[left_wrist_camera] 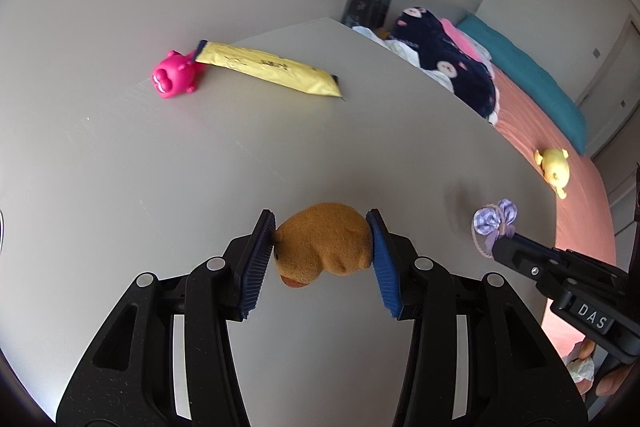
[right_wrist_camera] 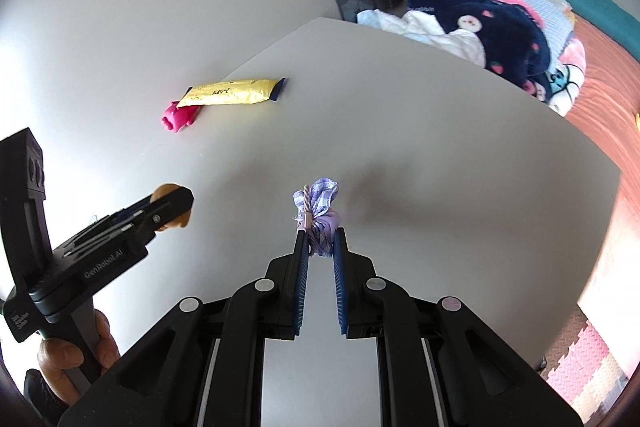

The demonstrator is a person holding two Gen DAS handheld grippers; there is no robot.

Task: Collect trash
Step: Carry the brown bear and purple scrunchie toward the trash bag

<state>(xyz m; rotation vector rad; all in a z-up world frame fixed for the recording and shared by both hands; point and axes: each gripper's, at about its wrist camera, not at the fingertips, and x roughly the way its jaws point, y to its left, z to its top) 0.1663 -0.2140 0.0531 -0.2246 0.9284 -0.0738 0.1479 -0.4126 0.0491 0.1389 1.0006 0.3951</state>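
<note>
Pale grey tabletop (left_wrist_camera: 120,167) fills most of what I see, with a blank wall behind it and a bed with a salmon-pink cover (left_wrist_camera: 532,131) along its right edge. Starting far left, a bright pink rubbery monster toy (left_wrist_camera: 173,77) sits on the table with one end of a long yellow foil sachet with dark ends (left_wrist_camera: 268,67) resting against it; both lie well apart from my tongs, and neither has been touched as far as I can judge. Nearer and in the middle, my left gripper (left_wrist_camera: 322,247) is closed onto a small brown plush animal (left_wrist_camera: 324,243), the blue ribbed pads pressing both its flanks with the jaws held fairly wide by its bulk. Whether it is lifted clear of the table or still resting on it I cannot tell. To the right of that, my right gripper (right_wrist_camera: 321,247) has its jaws nearly together, pinching the lower end of a small lilac checked fabric bow tied with cord (right_wrist_camera: 318,205), which stands up past the fingertips. On the bed, a yellow plush duck-like toy (left_wrist_camera: 554,169) lies near the table edge, and a navy fleece blanket with pink spots (left_wrist_camera: 448,67) is heaped at the far end. I see no bin or bag in either view, so I judge the collecting barely begun: two small items in hand, the sachet left, nothing yet deposited.
</note>
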